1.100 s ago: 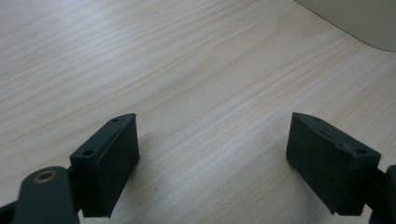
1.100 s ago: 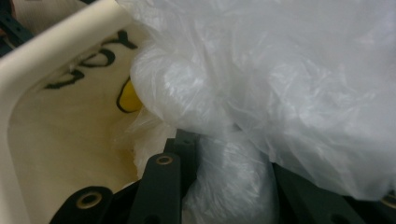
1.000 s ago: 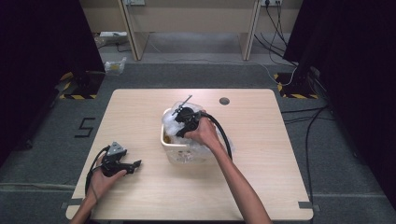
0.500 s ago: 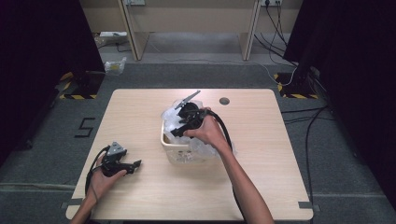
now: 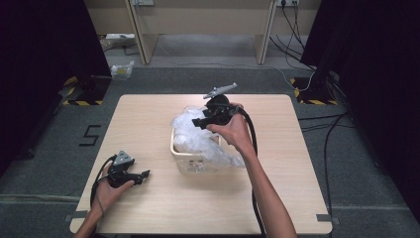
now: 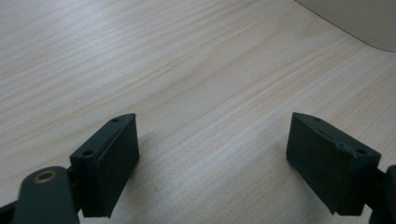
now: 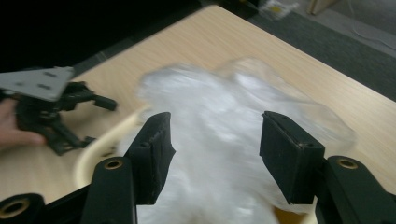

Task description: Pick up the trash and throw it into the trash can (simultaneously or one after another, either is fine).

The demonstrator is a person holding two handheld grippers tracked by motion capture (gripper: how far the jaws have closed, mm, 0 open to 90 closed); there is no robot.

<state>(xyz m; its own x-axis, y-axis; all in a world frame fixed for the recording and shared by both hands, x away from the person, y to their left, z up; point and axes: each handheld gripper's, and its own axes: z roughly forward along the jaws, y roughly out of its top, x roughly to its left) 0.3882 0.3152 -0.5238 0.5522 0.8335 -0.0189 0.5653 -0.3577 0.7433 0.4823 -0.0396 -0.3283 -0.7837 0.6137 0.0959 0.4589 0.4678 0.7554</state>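
surface (image 5: pixel 148 129): wooden, carrying cream bin (image 5: pixel 190 158)
right gripper (image 7: pixel 212 154): fingers gaping wide, hovering above clear plastic bag (image 7: pixel 224 121)
left gripper (image 6: pixel 215 154): fingers wide, idling empty
progress: bag sitting loosely in bin, likely unfinished

A: Lighting check?

B: Overhead, even. Table (image 5: pixel 148 119) bright, everything around the table falls off to near black at both sides. Soft shadows only: small ones under my left claw's pads (image 6: pixel 114 158) on the table.

A: Sharpness?

B: High view soft, low detail. My left gripper view is crisp on the wood grain. My right gripper view is motion-blurred: the plastic bag (image 7: pixel 224 140) above the table smears white, nearly blown out. Table edge there blurred too.
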